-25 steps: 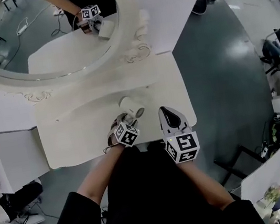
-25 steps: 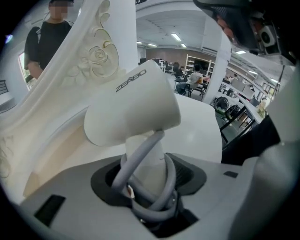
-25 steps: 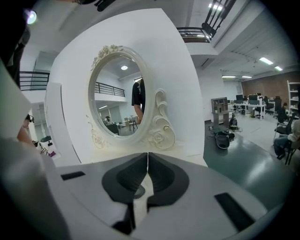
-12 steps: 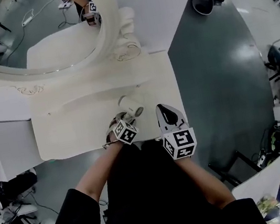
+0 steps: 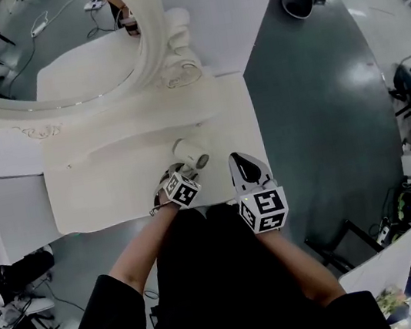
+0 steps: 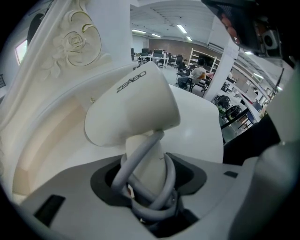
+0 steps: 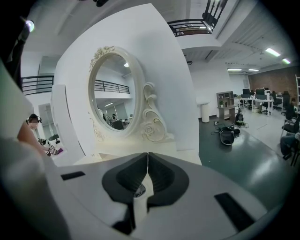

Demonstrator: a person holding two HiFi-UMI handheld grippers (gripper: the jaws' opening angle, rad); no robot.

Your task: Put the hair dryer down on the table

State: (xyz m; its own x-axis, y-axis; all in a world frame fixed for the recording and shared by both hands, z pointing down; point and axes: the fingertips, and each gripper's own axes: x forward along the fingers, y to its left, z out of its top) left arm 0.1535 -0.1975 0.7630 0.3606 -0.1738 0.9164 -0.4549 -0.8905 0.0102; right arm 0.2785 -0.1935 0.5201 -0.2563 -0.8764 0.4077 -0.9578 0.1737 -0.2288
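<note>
over the front edge of the table [image 5: 101, 193], right of its middle, the left gripper [image 5: 179, 178] holds the hair dryer [image 5: 190, 153] by the handle. its jaws are clamped on the handle, with the grey cord [image 6: 140, 154] wound round it between them. the dryer's head points toward the mirror [image 5: 39, 55] at the back edge and sits above the table top. whether any part touches the top i cannot tell, though the left gripper view suggests a gap beneath it. the right gripper [image 5: 249, 169] hovers just beside, nearer the front right corner, its jaws pressed together with nothing between them.

the step in hand looks like the lowering: the dryer is over the table but not yet set down. the next move calls for bringing it down until head and handle rest on bare top, well inside the front edge, then parting the left jaws. the wound cord may snag on the pads as they pull away, so a slow, straight withdrawal seems wise.
</note>
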